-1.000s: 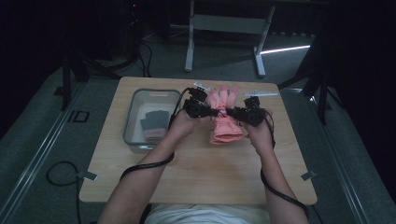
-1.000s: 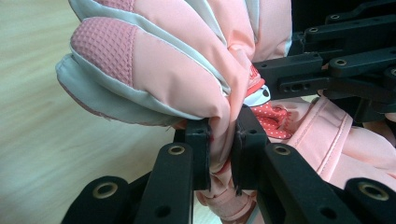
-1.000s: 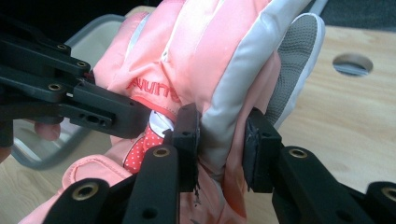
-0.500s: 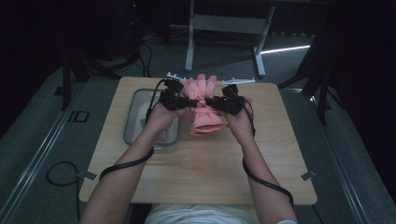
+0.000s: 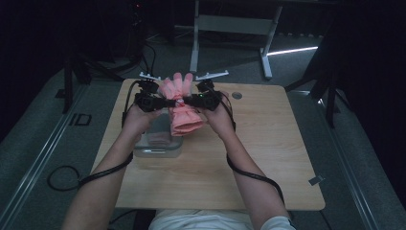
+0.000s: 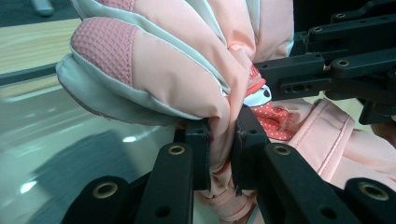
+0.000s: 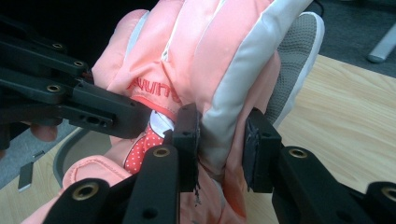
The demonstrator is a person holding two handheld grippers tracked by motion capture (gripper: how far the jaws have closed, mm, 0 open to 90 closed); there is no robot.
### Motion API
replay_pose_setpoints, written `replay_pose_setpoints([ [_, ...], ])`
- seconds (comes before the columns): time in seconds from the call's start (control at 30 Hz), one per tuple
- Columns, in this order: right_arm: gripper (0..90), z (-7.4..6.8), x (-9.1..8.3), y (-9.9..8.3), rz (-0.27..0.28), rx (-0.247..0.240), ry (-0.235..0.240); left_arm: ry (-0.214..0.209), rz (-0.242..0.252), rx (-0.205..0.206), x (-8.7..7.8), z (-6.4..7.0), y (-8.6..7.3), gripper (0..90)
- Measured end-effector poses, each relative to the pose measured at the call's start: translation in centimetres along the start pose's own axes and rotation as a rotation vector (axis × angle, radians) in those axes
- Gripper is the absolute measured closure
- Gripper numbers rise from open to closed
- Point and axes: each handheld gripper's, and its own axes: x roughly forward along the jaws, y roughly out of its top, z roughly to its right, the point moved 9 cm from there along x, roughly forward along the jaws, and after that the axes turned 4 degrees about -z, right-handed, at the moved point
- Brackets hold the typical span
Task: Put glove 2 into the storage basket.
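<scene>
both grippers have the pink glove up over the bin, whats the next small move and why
Probably lower the pink glove straight down into the clear bin. The left gripper and right gripper each pinch a side of it, it hangs lifted off the table, and the bin sits just below.

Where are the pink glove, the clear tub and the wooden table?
pink glove [image 5: 184, 120], high view, on its hanging cuff.
clear tub [image 5: 158, 151], high view, on its near rim.
wooden table [image 5: 268, 153], high view, on bare top.
</scene>
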Motion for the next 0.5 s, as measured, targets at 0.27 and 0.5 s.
replay_pose_setpoints([
  [0.27,70.1,-1.9,4.0,0.6,-0.059,-0.020,0.037,0.025,0.001,-0.065,-0.5,-3.5,-2.2,79.2],
  [0.5,70.1,-2.7,7.0,-0.4,-0.098,-0.016,0.060,0.031,-0.014,-0.117,0.1,-5.8,-4.2,79.1],
])
